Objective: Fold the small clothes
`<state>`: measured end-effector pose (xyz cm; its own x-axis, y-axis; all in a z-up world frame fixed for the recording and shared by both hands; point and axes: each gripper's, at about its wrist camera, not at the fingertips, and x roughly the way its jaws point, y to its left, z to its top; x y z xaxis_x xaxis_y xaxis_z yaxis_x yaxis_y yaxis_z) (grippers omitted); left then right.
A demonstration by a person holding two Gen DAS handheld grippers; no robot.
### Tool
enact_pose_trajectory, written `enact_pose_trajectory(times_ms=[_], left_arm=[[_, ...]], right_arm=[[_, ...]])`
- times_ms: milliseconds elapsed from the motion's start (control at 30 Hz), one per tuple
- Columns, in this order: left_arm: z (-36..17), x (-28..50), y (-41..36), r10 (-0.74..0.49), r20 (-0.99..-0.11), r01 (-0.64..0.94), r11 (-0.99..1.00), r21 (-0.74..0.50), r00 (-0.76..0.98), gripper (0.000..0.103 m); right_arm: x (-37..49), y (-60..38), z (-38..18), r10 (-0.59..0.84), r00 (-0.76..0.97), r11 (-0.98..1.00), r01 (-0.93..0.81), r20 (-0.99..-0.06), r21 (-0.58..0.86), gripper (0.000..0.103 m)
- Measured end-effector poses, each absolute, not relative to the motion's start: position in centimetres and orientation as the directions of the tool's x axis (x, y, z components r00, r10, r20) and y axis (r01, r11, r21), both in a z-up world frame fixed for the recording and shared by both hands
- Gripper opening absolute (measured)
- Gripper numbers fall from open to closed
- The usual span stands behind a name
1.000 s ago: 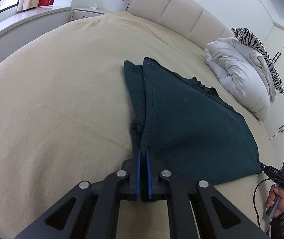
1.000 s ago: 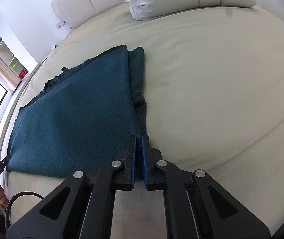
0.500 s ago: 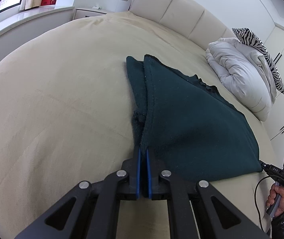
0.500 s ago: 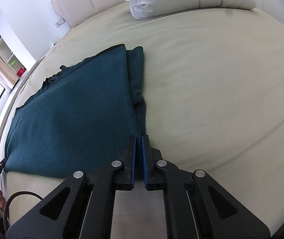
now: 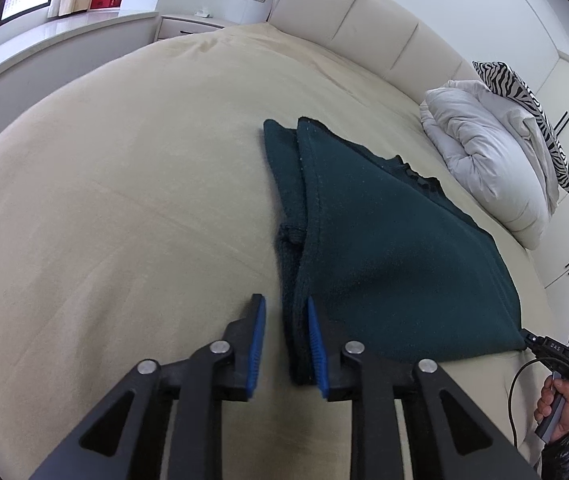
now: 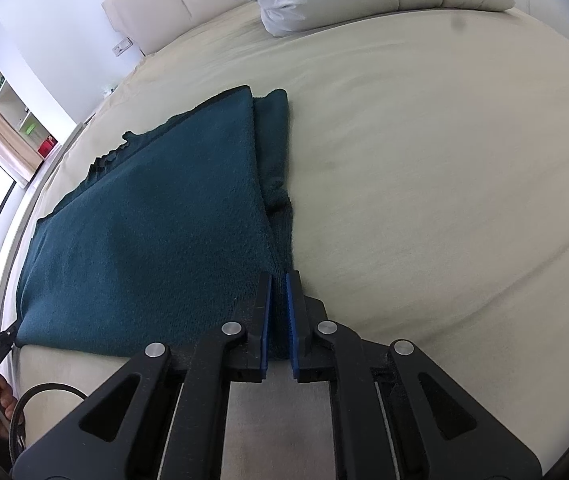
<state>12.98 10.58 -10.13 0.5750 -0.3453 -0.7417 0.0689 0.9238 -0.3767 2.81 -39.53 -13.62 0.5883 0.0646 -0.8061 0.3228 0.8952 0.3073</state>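
left gripper (image 5: 284,312), blue ribbed pads, jaws just been opening, fuzzy teal garment (image 5: 384,248) corner loose between them. right gripper (image 6: 279,286) jaws also just opening, narrow gap, knit edge between, grip unclear. garment folded flat on smooth beige bed (image 5: 124,200); puffy white duvet (image 5: 492,160), padded headboard (image 5: 356,28).
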Motion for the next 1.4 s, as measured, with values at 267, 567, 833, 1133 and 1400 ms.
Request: enact_pose_trajectory(times_ms=[267, 567, 833, 1133, 1400], left_arm=[[-4.0, 15.2, 7.2, -0.318, -0.658, 0.177, 0.945, -0.274, 0.682, 0.039], [-7.3, 24.0, -0.3, -0.278, -0.702, 0.207, 0.96, -0.187, 0.656, 0.041], [-11.0, 26.8, 1.0, -0.272, -0.719, 0.181, 0.962, -0.204, 0.64, 0.041], [-11.2, 27.1, 3.3, -0.345, -0.694, 0.179, 0.936, -0.303, 0.632, 0.036], [-8.3, 22.5, 4.9, -0.281, -0.683, 0.134, 0.956, -0.261, 0.674, 0.037]], right_arm=[[2.5, -38.0, -8.4, 0.007, 0.67, 0.894, 0.329, -0.743, 0.305, 0.026], [14.8, -29.7, -8.5, 0.3, 0.663, 0.888, 0.068, -0.686, 0.454, 0.042], [23.9, -30.6, -15.6, 0.461, 0.609, 0.724, 0.162, -0.645, 0.67, 0.036], [19.4, -43.2, -19.0, 0.418, 0.798, 0.468, 0.221, -0.435, 0.856, 0.001], [13.5, -43.1, -13.7, 0.24, 0.811, 0.598, 0.309, -0.533, 0.74, 0.013]])
